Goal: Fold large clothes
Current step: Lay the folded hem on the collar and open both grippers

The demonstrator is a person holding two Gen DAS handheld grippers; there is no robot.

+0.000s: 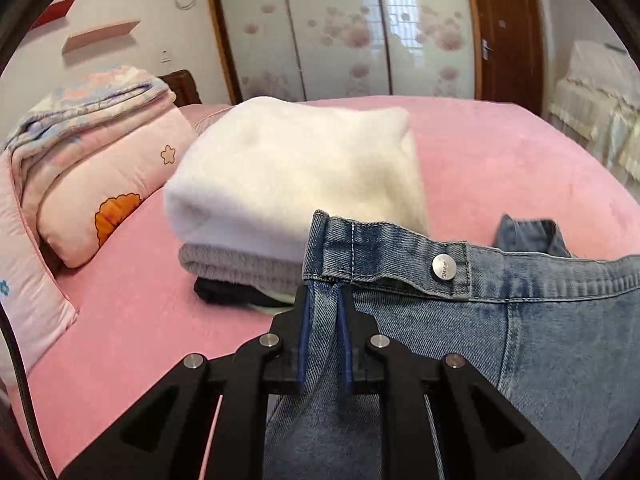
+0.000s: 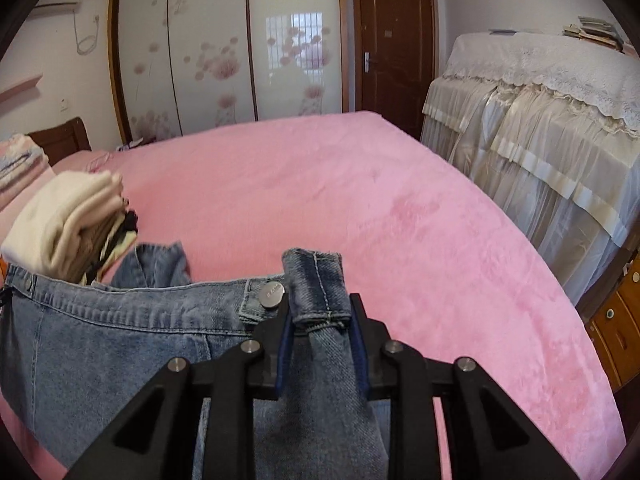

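Both hand-held grippers [image 1: 325, 300] [image 2: 320, 312] clamp jeans [image 1: 540, 340] waistband.

Faded blue jeans [image 1: 540, 340] — waistband stretched taut above the pink bed [image 2: 360, 184], metal buttons at both ends.

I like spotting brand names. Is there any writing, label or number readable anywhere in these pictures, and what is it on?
"JEANS": seems stamped on the metal button of the jeans; small, so not certain.
Second metal button, right wrist view: stamped letters, too blurred to read.
Books on the lace-covered cabinet: no readable titles.
Door: a small plate, unreadable.
Nothing else carries text.
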